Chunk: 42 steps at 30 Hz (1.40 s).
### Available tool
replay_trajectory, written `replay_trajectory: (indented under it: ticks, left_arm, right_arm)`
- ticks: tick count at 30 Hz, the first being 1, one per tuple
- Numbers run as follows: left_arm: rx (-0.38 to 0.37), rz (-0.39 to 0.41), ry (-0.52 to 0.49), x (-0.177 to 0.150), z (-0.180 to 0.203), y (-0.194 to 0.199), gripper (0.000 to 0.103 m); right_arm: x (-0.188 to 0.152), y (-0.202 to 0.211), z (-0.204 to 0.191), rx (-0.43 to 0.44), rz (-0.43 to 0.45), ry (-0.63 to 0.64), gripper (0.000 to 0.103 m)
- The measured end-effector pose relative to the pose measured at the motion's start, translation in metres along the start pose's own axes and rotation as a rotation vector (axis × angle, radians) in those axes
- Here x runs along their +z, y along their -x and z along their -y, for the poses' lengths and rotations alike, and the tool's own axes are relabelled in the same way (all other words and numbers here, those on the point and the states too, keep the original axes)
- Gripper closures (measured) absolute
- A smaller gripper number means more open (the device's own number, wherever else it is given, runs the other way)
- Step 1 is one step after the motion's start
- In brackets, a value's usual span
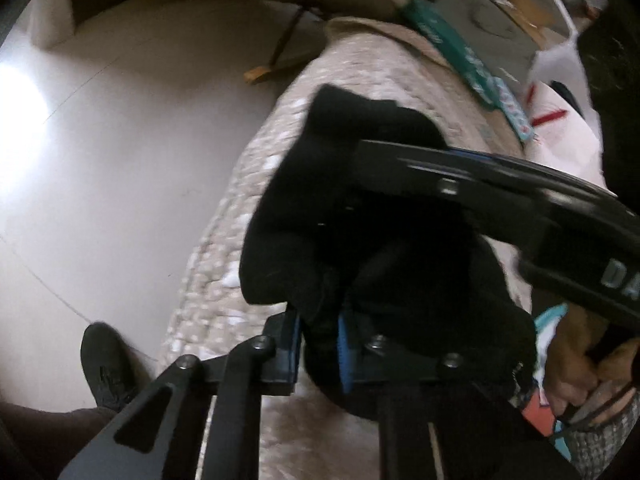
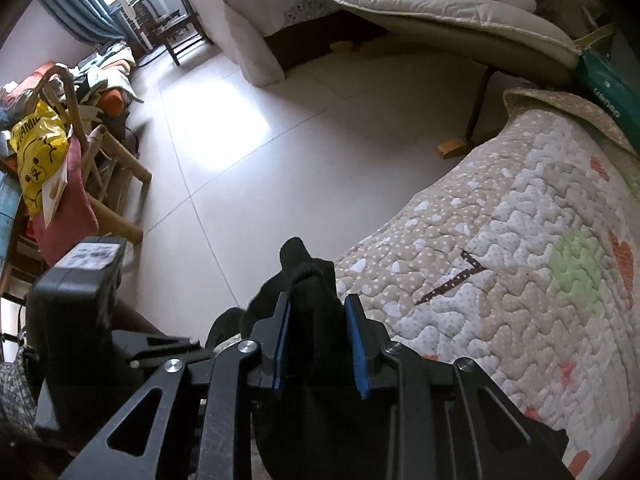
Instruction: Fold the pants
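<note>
1. Left wrist view, nearest: the left gripper (image 1: 320, 354) has its blue pads drawn in tight on a bunch of black pants (image 1: 360, 216), which bulge up and forward from the jaws.
2. Just beyond, the right gripper (image 1: 404, 160) crosses in from the right edge, its tip buried in the same black cloth. A hand (image 1: 576, 364) grips its handle at lower right.
3. Beneath both lies a beige quilted bedspread (image 1: 248, 184). A dark shoe (image 1: 106, 364) stands on the pale tiled floor (image 1: 120, 140) at lower left.
4. Farther off, at the top right, a teal package (image 1: 460, 56) and a white bag (image 1: 560, 72) sit at the far end of the quilt. The white bag's contents are too blurred to tell.
5. Right wrist view, nearest: the right gripper (image 2: 318, 344) is narrowed around a fold of the pants (image 2: 308, 284), which stick up between its blue pads.
6. To the right spreads the bedspread (image 2: 520, 260), with heart and leaf patches.
7. To the left, the left gripper's black body (image 2: 76, 292) blocks the lower corner.
8. Behind it a wooden chair (image 2: 104, 176) is heaped with a yellow bag (image 2: 36, 148) and a red cushion (image 2: 68, 208).
9. Farthest, across the floor, stand a sofa (image 2: 256, 32), a padded lounger (image 2: 460, 28), a dark chair (image 2: 180, 28) and blue curtains (image 2: 80, 4).
</note>
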<state>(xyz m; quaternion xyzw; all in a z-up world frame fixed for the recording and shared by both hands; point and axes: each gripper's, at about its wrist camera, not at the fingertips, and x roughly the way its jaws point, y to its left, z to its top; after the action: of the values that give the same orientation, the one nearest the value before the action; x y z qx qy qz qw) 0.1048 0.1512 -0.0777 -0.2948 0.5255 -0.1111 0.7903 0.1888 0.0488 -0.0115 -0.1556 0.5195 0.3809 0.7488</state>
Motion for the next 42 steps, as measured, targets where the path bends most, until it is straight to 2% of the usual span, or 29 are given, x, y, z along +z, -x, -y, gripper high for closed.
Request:
replay_trajectory:
  ticks: [6, 10, 16, 20, 23, 25, 26, 29, 32, 34, 36, 38, 39, 40, 42]
  left_arm:
    - [-0.038, 0.055, -0.083, -0.001, 0.036, 0.027, 0.09]
    - [-0.067, 0.047, -0.134, -0.006, 0.072, 0.03, 0.09]
    - [-0.072, -0.024, -0.233, -0.022, 0.135, -0.006, 0.09]
    - [-0.054, -0.087, -0.331, -0.047, 0.178, -0.044, 0.089]
    - [-0.013, -0.127, -0.421, -0.072, 0.203, -0.07, 0.082]
    - [-0.02, -0.136, -0.474, -0.085, 0.213, -0.068, 0.077]
    - [-0.039, -0.15, -0.498, -0.089, 0.216, -0.064, 0.073]
    - [-0.116, -0.192, -0.556, -0.098, 0.217, -0.037, 0.061]
    - [-0.127, -0.166, -0.589, -0.098, 0.205, -0.01, 0.058]
    - [-0.098, -0.132, -0.569, -0.089, 0.191, 0.001, 0.058]
    - [-0.068, -0.094, -0.493, -0.074, 0.171, 0.007, 0.058]
    - [-0.038, -0.075, -0.415, -0.062, 0.152, 0.007, 0.058]
    - [-0.022, -0.067, -0.376, -0.057, 0.142, 0.007, 0.058]
    - [-0.009, -0.061, -0.34, -0.053, 0.132, 0.007, 0.058]
    - [0.016, -0.052, -0.311, -0.049, 0.121, 0.007, 0.058]
  right_arm:
    - [-0.013, 0.047, 0.016, -0.019, 0.093, -0.048, 0.075]
    - [-0.034, 0.072, 0.038, -0.025, 0.137, -0.117, 0.075]
    - [-0.098, 0.1, 0.092, -0.056, 0.178, -0.263, 0.075]
    - [-0.157, 0.105, 0.136, -0.066, 0.166, -0.395, 0.073]
    - [-0.2, 0.102, 0.168, -0.097, 0.117, -0.522, 0.065]
    - [-0.224, 0.107, 0.189, -0.121, 0.101, -0.608, 0.04]
    - [-0.233, 0.115, 0.198, -0.14, 0.109, -0.648, 0.038]
    - [-0.245, 0.149, 0.21, -0.275, 0.153, -0.745, 0.038]
    - [-0.244, 0.186, 0.204, -0.343, 0.268, -0.792, 0.038]
    - [-0.241, 0.196, 0.189, -0.296, 0.325, -0.781, 0.039]
    - [-0.229, 0.195, 0.17, -0.158, 0.376, -0.751, 0.044]
    - [-0.214, 0.183, 0.148, -0.095, 0.366, -0.698, 0.048]
    - [-0.208, 0.178, 0.138, -0.119, 0.343, -0.666, 0.048]
    - [-0.199, 0.17, 0.127, -0.183, 0.305, -0.617, 0.048]
    - [-0.188, 0.156, 0.103, -0.351, 0.241, -0.499, 0.048]
